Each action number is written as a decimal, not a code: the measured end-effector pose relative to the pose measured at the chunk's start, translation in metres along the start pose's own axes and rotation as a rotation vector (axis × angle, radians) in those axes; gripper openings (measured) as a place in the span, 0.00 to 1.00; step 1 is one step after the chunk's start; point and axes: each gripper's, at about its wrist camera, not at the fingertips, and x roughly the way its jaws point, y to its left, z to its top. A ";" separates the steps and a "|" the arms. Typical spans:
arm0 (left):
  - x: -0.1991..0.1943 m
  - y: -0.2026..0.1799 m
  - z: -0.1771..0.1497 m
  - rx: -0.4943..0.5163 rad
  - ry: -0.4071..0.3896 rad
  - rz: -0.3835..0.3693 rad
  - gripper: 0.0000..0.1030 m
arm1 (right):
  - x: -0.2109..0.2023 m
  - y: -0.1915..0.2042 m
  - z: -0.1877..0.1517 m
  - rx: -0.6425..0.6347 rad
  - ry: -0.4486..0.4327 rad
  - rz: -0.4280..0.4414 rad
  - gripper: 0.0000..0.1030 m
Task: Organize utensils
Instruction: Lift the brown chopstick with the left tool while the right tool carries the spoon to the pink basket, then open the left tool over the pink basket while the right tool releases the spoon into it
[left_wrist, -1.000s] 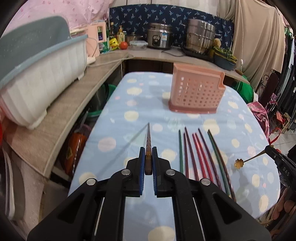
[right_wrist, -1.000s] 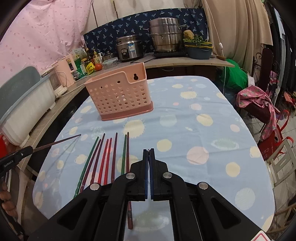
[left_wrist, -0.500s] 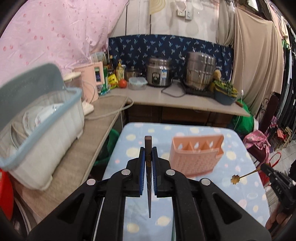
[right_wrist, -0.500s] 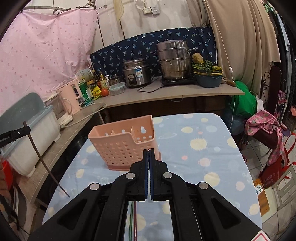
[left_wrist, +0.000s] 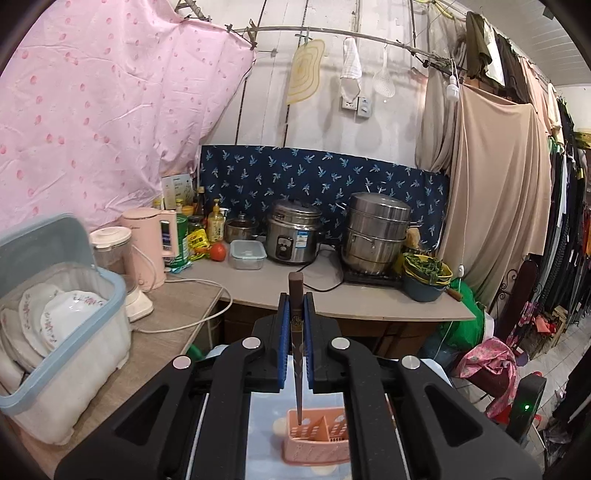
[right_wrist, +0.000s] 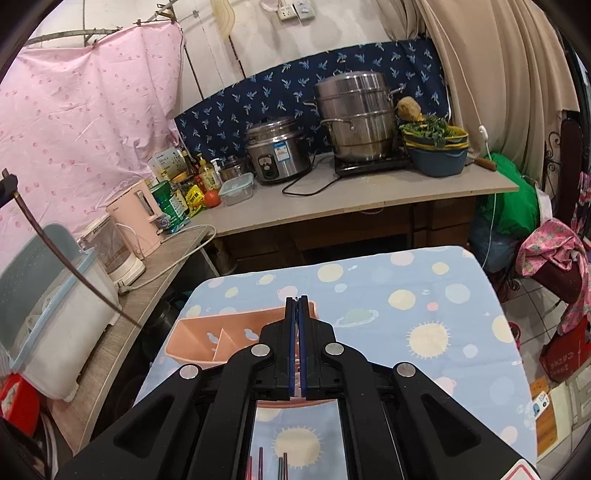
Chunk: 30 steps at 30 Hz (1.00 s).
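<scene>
Where the left wrist view looks along its own fingers, the left gripper (left_wrist: 295, 332) occupies the lower centre of the frame with its jaws clamped on a dark brown chopstick (left_wrist: 296, 343), held upright, its thick end above the jaws and its thin tip hanging over the left compartment of the pink utensil holder (left_wrist: 317, 441) at bottom centre; whether the tip is inside cannot be told. The holder stands on the desk (right_wrist: 424, 295), which carries a blue cloth with pale dots. In the right wrist view the right gripper (right_wrist: 297, 347) fills the lower centre, jaws together; what it holds, if anything, is not visible. Several coloured chopsticks (right_wrist: 273, 467) lie on the cloth at the bottom edge of that frame. Further back, a counter (left_wrist: 258, 284) bears a rice cooker (left_wrist: 293, 236) and a stacked steel steamer (left_wrist: 376, 236), with a dish bin (left_wrist: 55, 332) at left.
</scene>
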 end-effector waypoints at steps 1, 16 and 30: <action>0.006 -0.003 -0.001 0.003 0.006 0.004 0.07 | 0.006 -0.001 -0.001 0.003 0.009 0.001 0.02; 0.083 -0.009 -0.070 0.033 0.165 0.037 0.18 | 0.046 0.000 -0.019 -0.017 0.063 0.006 0.14; 0.018 0.006 -0.094 0.062 0.163 0.086 0.54 | -0.032 0.008 -0.051 -0.043 0.031 0.023 0.29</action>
